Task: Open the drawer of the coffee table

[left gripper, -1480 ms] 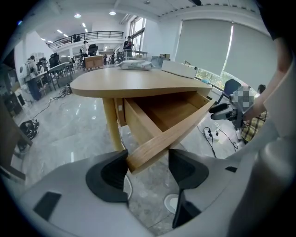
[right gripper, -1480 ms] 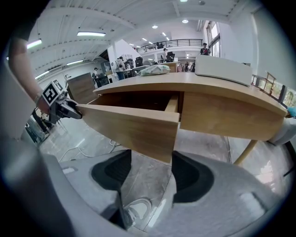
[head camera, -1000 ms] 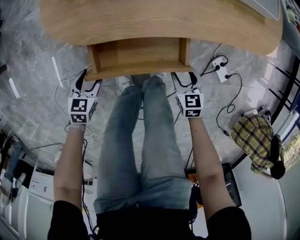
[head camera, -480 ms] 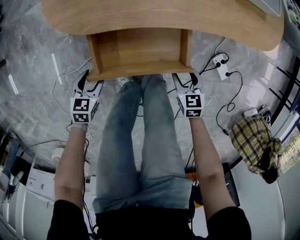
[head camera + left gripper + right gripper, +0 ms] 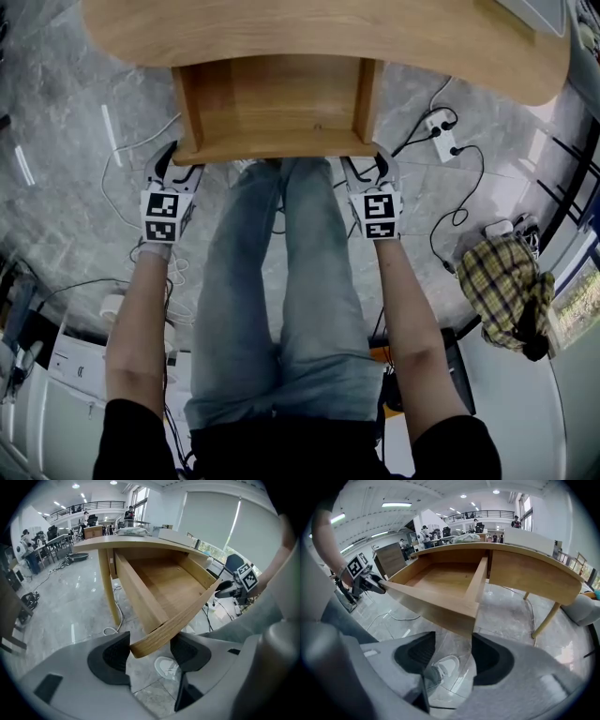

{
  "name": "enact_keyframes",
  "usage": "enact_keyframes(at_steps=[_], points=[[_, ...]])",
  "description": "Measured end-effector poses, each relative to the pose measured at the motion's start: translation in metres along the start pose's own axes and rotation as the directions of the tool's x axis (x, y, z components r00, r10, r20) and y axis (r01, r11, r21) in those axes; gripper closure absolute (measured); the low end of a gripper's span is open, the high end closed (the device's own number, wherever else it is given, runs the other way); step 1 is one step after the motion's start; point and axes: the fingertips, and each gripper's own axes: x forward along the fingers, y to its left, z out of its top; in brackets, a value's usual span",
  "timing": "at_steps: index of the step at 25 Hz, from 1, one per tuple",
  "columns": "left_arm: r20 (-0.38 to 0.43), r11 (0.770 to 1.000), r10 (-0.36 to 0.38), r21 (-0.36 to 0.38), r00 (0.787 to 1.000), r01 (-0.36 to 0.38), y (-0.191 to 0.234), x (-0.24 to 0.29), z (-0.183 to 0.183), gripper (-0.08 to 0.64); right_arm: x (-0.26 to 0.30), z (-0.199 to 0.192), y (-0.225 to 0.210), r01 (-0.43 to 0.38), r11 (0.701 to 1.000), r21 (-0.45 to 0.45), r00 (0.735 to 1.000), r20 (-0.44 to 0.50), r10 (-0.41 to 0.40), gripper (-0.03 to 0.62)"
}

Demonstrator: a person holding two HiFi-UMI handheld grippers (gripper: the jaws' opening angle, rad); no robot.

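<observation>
The head view looks steeply down from above the person's legs (image 5: 281,281) onto the drawer (image 5: 277,103) and the tabletop (image 5: 319,28) beyond. The left gripper (image 5: 178,164) view sits low and close at the drawer's left front corner, the right gripper (image 5: 367,161) view at its right corner, both facing into its inside. All 3 share the drawer, and each gripper view sees the other gripper across its front.

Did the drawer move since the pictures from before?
Yes. The drawer slid farther out from under the tabletop, toward the person's legs. More of its inside shows now.
</observation>
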Motion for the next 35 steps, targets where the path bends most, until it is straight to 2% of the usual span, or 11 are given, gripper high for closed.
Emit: enact_keyframes(at_steps=[8,16,24,30,35], points=[[-0.029,1.000,-0.003,-0.007,1.000,0.003,-0.005,0.012,-0.019,0.290,0.010,-0.014,0.001,-0.007,1.000,0.004,0.999,-0.051,0.007,0.356],[-0.028,1.000,-0.016,0.019,0.999,0.017,-0.005,0.019,-0.020,0.290,0.016,-0.017,-0.003,0.011,1.000,-0.006,0.998,-0.070,-0.012,0.360],[-0.059,0.999,-0.028,0.021,0.998,0.029,-0.005,0.018,-0.022,0.290,0.016,-0.019,-0.001,0.001,0.999,-0.047,0.991,-0.135,-0.007,0.359],[-0.105,0.999,-0.031,-0.021,0.994,0.029,-0.006,0.007,-0.026,0.290,0.001,-0.022,-0.003,-0.002,1.000,-0.025,0.982,-0.188,-0.003,0.359],[-0.113,0.999,-0.036,-0.045,0.993,0.031,-0.009,-0.018,-0.020,0.290,-0.027,-0.003,-0.002,-0.014,1.000,-0.014,0.982,-0.189,0.011,0.359]])
